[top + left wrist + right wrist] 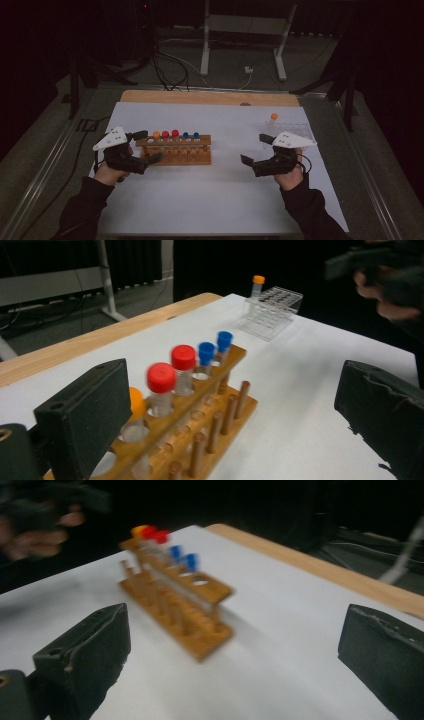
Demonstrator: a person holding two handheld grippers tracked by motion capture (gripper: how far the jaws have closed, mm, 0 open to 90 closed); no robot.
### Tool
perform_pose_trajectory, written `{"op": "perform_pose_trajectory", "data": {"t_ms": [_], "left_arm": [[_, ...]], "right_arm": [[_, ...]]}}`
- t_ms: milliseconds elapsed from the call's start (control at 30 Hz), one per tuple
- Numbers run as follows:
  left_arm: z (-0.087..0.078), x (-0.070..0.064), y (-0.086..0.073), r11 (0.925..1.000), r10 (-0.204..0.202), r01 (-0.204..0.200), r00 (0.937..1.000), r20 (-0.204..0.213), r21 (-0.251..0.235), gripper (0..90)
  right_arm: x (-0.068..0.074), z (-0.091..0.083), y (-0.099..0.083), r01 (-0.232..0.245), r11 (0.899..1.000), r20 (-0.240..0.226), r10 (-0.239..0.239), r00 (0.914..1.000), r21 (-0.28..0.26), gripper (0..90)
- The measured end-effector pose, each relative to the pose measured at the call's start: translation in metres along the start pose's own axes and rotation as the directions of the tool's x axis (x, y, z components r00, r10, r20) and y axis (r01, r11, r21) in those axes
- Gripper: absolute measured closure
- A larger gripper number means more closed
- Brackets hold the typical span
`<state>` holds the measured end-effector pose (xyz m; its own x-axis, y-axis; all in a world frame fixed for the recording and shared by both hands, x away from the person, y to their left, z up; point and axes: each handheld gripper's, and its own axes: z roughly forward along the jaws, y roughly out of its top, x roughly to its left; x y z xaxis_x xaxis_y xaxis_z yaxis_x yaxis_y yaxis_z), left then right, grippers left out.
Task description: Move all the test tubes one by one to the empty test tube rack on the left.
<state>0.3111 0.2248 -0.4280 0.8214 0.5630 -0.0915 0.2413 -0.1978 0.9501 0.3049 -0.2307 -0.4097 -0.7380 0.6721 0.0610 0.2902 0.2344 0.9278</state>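
A wooden tube rack (175, 150) stands left of centre on the white sheet. It holds one orange-capped tube (156, 134), two red-capped tubes (170, 133) and two blue-capped tubes (191, 135). My left gripper (148, 146) is open at the rack's left end, one jaw on each side of that end. In the left gripper view the rack (220, 405) runs away between the open jaws, left gripper (230, 405). My right gripper (256, 149) is open to the right of the rack, with nothing between its jaws. In the right gripper view, right gripper (235, 650) faces the blurred rack (175, 595).
A clear plastic rack (295, 131) sits at the right rear of the sheet with one orange-capped tube (274, 117) standing in it. A wooden table edge (210, 96) runs behind the sheet. Cables and a metal stand (245, 40) lie on the floor beyond.
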Motion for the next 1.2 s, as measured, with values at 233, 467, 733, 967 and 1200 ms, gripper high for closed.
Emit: {"op": "perform_pose_trajectory", "data": {"t_ms": [233, 467, 733, 967, 1200], "left_arm": [[-0.006, -0.009, -0.003, 0.9998, 0.019, -0.019, 0.9998, 0.007, -0.01, 1.5], [-0.008, -0.008, -0.004, 0.9994, 0.02, -0.02, 0.9997, 0.011, -0.027, 1.6], [-0.008, -0.008, -0.005, 0.9994, 0.027, -0.027, 0.9996, -0.001, -0.023, 1.6], [-0.01, -0.005, -0.007, 0.9996, 0.004, -0.004, 1.0, -0.001, -0.03, 1.6], [-0.008, -0.005, -0.008, 0.9998, 0.006, -0.006, 1.0, 0.001, -0.017, 1.6]], "right_arm": [[-0.048, -0.01, -0.002, -0.074, 0.997, 0.14, 0.075, 0.9874, -0.014, 0.2], [-0.086, -0.003, -0.008, -0.131, 0.991, 0.275, 0.122, 0.9537, 0.013, 0.7], [-0.117, 0.021, -0.023, -0.2, 0.976, 0.356, 0.157, 0.9211, 0.088, 9.2], [-0.13, 0.04, -0.031, -0.215, 0.963, 0.402, 0.135, 0.9058, 0.162, 28.3], [-0.139, 0.05, -0.032, -0.232, 0.96, 0.404, 0.152, 0.902, 0.158, 52.8]]}}
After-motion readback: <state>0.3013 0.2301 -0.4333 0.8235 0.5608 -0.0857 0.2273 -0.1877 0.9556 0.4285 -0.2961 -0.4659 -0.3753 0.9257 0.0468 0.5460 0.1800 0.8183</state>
